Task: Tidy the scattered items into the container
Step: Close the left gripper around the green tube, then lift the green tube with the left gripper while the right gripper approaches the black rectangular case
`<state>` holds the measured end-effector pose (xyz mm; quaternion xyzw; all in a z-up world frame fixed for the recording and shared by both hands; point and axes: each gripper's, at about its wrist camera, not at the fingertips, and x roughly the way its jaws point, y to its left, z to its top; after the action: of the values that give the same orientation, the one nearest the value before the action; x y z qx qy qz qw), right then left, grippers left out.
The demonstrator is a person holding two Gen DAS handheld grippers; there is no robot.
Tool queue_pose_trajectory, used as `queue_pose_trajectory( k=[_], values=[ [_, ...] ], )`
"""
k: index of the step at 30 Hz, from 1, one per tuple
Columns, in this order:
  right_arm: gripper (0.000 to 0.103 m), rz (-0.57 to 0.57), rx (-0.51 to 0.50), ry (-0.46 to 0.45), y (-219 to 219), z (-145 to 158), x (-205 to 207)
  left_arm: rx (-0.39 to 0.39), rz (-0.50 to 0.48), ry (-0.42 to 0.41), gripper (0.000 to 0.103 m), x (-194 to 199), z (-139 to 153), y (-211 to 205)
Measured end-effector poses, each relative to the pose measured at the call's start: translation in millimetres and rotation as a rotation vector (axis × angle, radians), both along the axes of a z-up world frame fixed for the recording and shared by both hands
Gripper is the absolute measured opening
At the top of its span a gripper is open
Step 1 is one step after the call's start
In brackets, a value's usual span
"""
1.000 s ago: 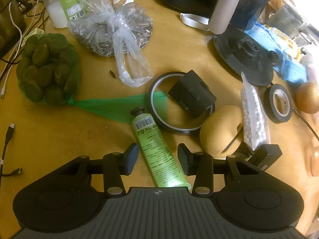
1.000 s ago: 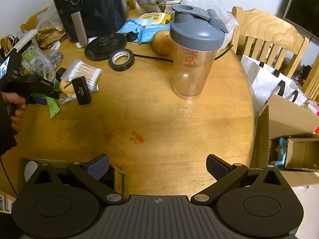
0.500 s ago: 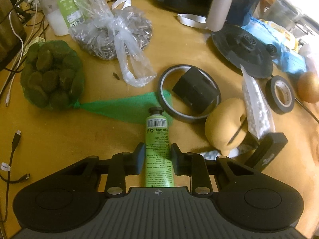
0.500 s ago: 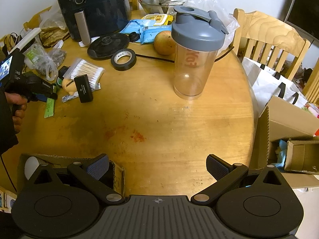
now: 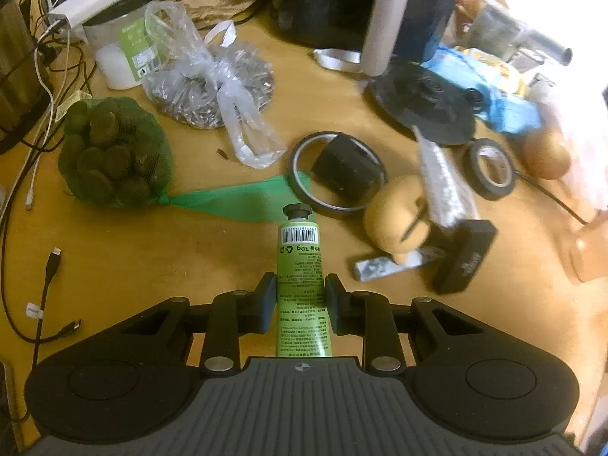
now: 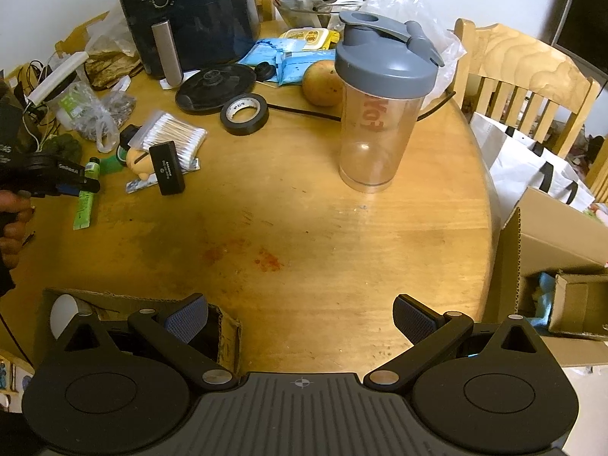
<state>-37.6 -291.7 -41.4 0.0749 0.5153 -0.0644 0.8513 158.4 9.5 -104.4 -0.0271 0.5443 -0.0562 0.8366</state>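
My left gripper (image 5: 299, 298) is shut on a green tube (image 5: 300, 262) with a black cap and holds it above the wooden table; the tube also shows in the right wrist view (image 6: 86, 193), held at the far left. Scattered ahead lie a clear tape ring (image 5: 300, 174) around a black block (image 5: 345, 169), a tan figure (image 5: 397, 220), a bag of cotton swabs (image 5: 442, 174), a black box (image 5: 465, 256) and a black tape roll (image 5: 492, 169). My right gripper (image 6: 300, 317) is open and empty over the table's near edge, beside a cardboard box (image 6: 228, 336).
A net of green fruit (image 5: 110, 152), a plastic bag (image 5: 212, 87), cables (image 5: 45, 277), an air fryer (image 6: 190, 15) and a shaker bottle (image 6: 380, 106) stand on the table. A chair (image 6: 520, 76) and open cartons (image 6: 558, 250) are at the right.
My left gripper closed on the green tube, lifted it and drew it back toward me. The right gripper has hardly moved.
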Motion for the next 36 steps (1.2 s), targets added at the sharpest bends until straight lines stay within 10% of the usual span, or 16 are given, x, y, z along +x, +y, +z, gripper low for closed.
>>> queue_pose_trajectory(
  k=[36],
  values=[
    [0.103, 0.279, 0.050, -0.143, 33, -1, 63, -0.119, -0.094, -0.138, 0.027, -94, 96, 11]
  ],
)
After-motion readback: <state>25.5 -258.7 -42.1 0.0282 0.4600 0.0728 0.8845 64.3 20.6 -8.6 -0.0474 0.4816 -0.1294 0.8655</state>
